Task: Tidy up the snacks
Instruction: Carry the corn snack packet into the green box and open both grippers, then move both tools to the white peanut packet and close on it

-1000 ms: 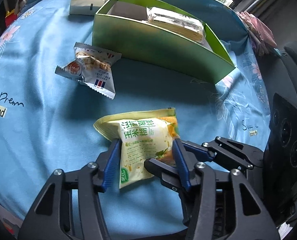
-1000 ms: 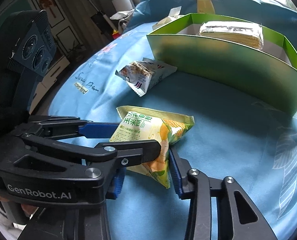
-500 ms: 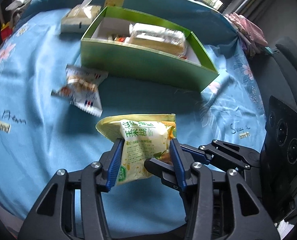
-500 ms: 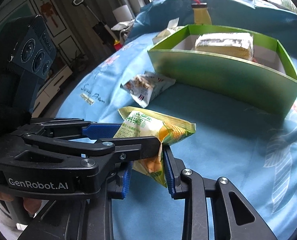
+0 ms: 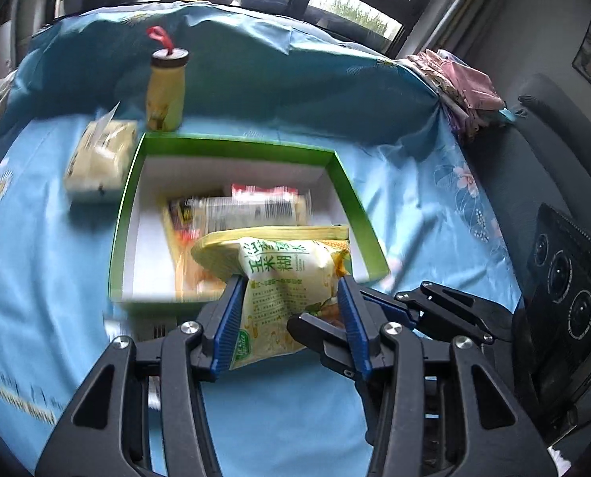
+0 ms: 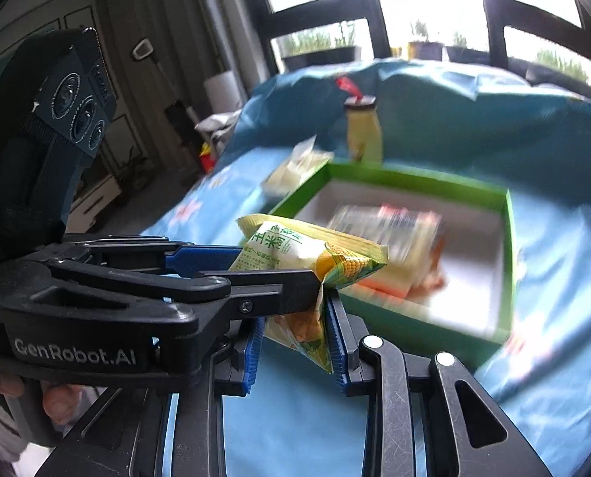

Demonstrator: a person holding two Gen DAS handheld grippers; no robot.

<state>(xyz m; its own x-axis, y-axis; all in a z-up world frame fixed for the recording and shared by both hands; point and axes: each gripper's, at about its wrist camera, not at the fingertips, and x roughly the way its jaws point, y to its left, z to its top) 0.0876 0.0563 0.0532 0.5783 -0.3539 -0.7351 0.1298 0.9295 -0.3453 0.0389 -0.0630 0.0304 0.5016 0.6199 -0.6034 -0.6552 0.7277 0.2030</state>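
Observation:
A yellow-green corn snack bag (image 5: 285, 278) is held in the air by both grippers. My left gripper (image 5: 291, 306) is shut on its two sides. My right gripper (image 6: 293, 332) is shut on its lower corner (image 6: 307, 334), crossing under the left gripper's fingers (image 6: 255, 292). The bag hangs over the near edge of an open green box (image 5: 130, 194) with a white inside, which holds several wrapped snacks (image 5: 236, 210). The box also shows in the right wrist view (image 6: 508, 262).
A yellow bottle (image 5: 166, 91) with a red ribbon stands behind the box. A pale wrapped pack (image 5: 98, 155) lies left of the box on the blue flowered cloth (image 5: 37, 258). Pink fabric (image 5: 458, 83) lies at the far right corner. A grey chair (image 5: 554, 151) stands at the right.
Both grippers have lifted the corn snack bag off the cloth and carried it forward, over the near edge of the green box. The small red-and-white packet has dropped out of view.

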